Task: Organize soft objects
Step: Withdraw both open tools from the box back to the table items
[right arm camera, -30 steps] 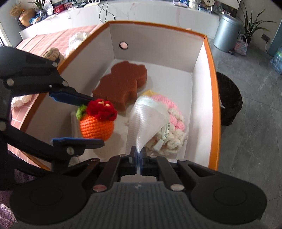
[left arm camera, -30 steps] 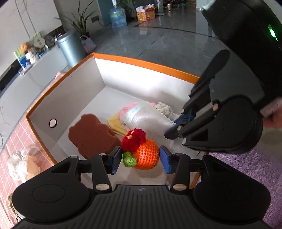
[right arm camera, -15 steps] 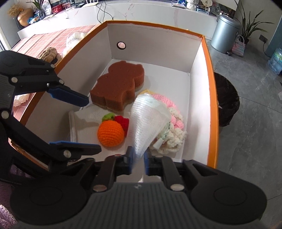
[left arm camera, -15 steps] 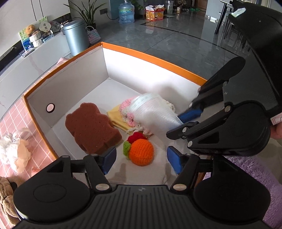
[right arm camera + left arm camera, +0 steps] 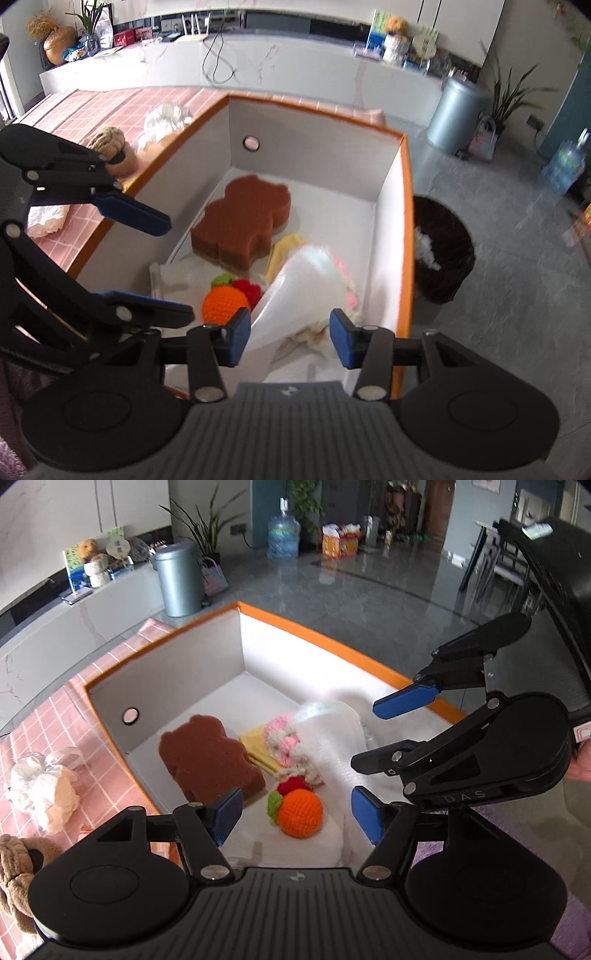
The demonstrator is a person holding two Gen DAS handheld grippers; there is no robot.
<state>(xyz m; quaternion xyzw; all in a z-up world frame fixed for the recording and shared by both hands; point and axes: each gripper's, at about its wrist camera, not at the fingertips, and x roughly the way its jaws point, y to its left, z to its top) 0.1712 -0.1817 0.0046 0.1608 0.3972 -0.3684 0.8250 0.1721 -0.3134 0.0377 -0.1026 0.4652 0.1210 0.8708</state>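
Observation:
An orange-rimmed white box [image 5: 332, 642] holds a brown bear-shaped sponge [image 5: 207, 760], a pink and cream knitted piece [image 5: 284, 738], a yellow cloth [image 5: 255, 746], a clear plastic bag [image 5: 332, 734] and an orange crocheted fruit [image 5: 299, 812] with red and green tops. My left gripper [image 5: 295, 818] is open above the near edge of the box, over the fruit. My right gripper [image 5: 286, 338] is open above the plastic bag [image 5: 295, 288], apart from it. The same box [image 5: 406, 229], sponge [image 5: 243, 221] and fruit [image 5: 225, 304] show in the right wrist view.
The box stands on a pink tiled counter [image 5: 48, 716]. On the counter left of the box lie a bagged white soft toy [image 5: 40, 786] and a brown plush [image 5: 14, 864]. A black waste bin [image 5: 443, 247] stands on the floor beside the box. A purple fluffy mat [image 5: 498, 816] lies near me.
My left gripper opened and dropped the crocheted fruit into the box. My right gripper let go of the plastic bag and opened wide. Both grippers rose away from the box.

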